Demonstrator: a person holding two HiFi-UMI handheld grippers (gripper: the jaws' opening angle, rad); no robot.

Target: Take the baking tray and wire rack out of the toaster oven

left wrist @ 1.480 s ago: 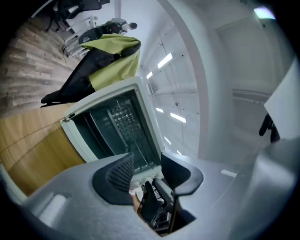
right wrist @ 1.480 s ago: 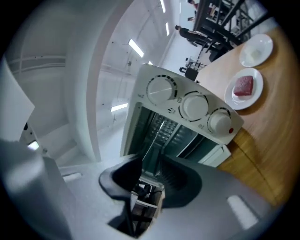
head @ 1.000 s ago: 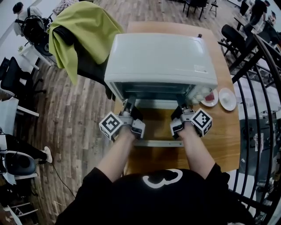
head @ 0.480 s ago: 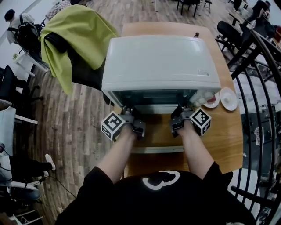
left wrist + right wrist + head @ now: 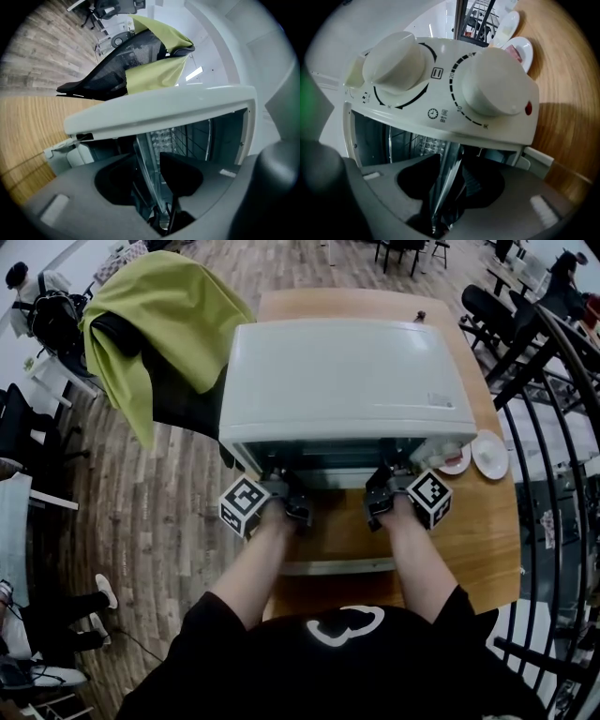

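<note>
Clamping the baking tray (image 5: 149, 173) by its crosswise front rim, my left hand-held gripper (image 5: 281, 486) just closed; my right hand-held gripper (image 5: 382, 486) grips too. Tray lies ahead inside the toaster oven (image 5: 342, 381); pull toward the bench's (image 5: 469, 540) near edge.

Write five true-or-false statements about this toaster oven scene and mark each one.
The door of the toaster oven hangs open. True.
A red cloth covers the chair. False: the cloth on the chair is yellow-green.
The right gripper has the baking tray's edge between its jaws. True.
The small plates sit left of the oven. False: the plates sit on its right.
The oven's front has two knobs. True.
</note>
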